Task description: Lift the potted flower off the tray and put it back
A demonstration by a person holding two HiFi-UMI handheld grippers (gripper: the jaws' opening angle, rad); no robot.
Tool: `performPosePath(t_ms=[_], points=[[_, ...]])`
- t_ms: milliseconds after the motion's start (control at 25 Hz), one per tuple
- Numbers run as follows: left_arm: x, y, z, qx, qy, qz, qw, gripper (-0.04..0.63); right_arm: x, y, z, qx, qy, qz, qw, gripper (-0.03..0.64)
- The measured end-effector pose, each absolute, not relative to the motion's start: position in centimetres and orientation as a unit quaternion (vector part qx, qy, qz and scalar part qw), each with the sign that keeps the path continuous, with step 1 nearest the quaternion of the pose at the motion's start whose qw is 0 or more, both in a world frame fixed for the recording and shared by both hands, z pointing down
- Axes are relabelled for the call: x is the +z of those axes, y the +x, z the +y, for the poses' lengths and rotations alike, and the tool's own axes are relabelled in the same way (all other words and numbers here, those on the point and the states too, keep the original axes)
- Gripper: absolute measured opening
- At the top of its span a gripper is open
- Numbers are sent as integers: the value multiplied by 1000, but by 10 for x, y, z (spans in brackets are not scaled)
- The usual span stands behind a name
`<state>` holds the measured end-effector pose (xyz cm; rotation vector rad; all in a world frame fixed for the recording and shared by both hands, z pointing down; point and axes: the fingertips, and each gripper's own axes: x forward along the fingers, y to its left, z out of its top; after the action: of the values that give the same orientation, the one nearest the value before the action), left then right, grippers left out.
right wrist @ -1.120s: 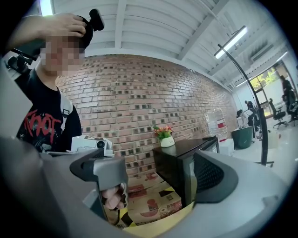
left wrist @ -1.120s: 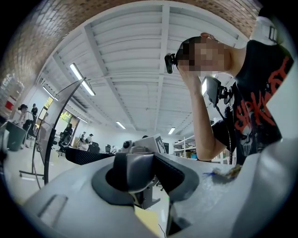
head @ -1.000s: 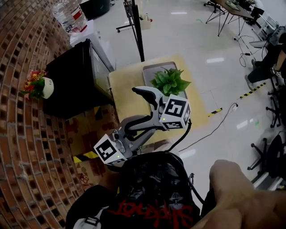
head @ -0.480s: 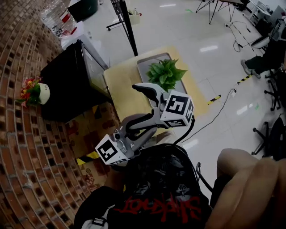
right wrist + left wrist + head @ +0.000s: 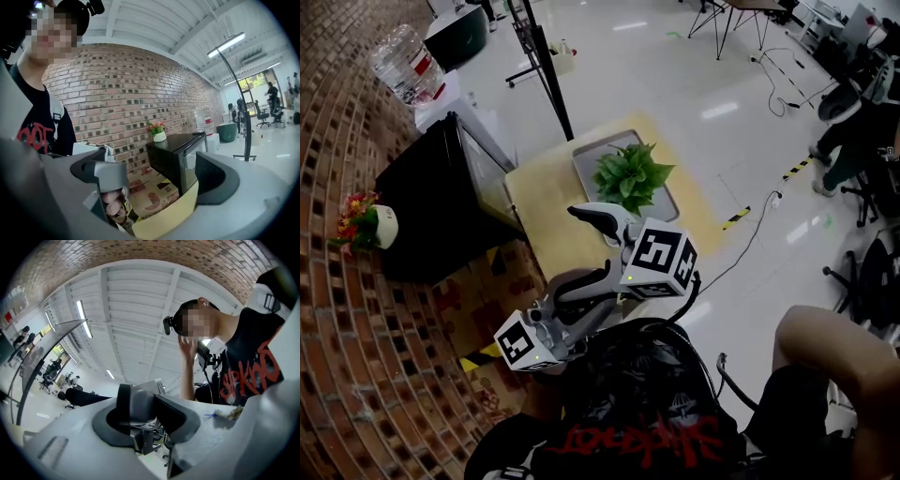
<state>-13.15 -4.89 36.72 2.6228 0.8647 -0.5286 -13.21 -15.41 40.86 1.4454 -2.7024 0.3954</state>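
Left gripper [image 5: 147, 414] and right gripper [image 5: 159, 177] are both hanging open, gripping nothing. Potted flower [image 5: 630, 178] is sitting on tray [image 5: 587, 161] on counter [image 5: 536, 202].

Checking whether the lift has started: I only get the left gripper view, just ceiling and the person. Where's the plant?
Observer: In the head view the plant stands on the tray, on a yellow table, untouched.
Operator: And the right gripper?
Observer: Open and empty, aimed at a black cabinet by the brick wall, not at the plant.
Operator: Anything on that cabinet?
Observer: A small pot of flowers.
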Motion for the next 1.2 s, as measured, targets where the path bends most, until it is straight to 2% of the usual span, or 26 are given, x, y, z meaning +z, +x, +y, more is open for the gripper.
performPosePath(t_ms=[160, 280, 360, 440, 520, 600, 640, 680, 960, 1160, 1200], points=[[359, -132, -48, -197, 918, 305, 157, 141, 399, -131, -153, 119, 469, -875, 15, 591], [357, -132, -44, -199, 916, 308, 162, 141, 394, -130, -149, 113, 468, -876, -33, 591], [361, -134, -47, -196, 915, 312, 165, 138, 386, -128, -149, 104, 459, -874, -124, 591], [365, -136, -50, -193, 919, 306, 160, 135, 378, -123, -149, 93, 434, -860, -252, 592], [375, -131, -51, -173, 926, 299, 153, 133, 384, -118, -147, 90, 409, -852, -313, 589], [382, -118, -55, -175, 924, 294, 174, 130, 400, -109, -151, 108, 409, -851, -310, 549], [387, -117, -58, -177, 922, 289, 185, 130, 409, -109, -155, 119, 411, -851, -306, 582], [390, -119, -60, -180, 922, 285, 191, 129, 415, -112, -157, 126, 409, -851, -303, 585], [365, -133, -78, -256, 884, 308, 241, 130, 395, -120, -173, 146, 450, -854, -216, 565], [354, -140, -66, -275, 864, 350, 237, 130, 371, -120, -157, 117, 473, -852, -190, 562], [353, -139, -61, -271, 862, 359, 234, 130, 367, -121, -150, 103, 466, -857, -193, 522]])
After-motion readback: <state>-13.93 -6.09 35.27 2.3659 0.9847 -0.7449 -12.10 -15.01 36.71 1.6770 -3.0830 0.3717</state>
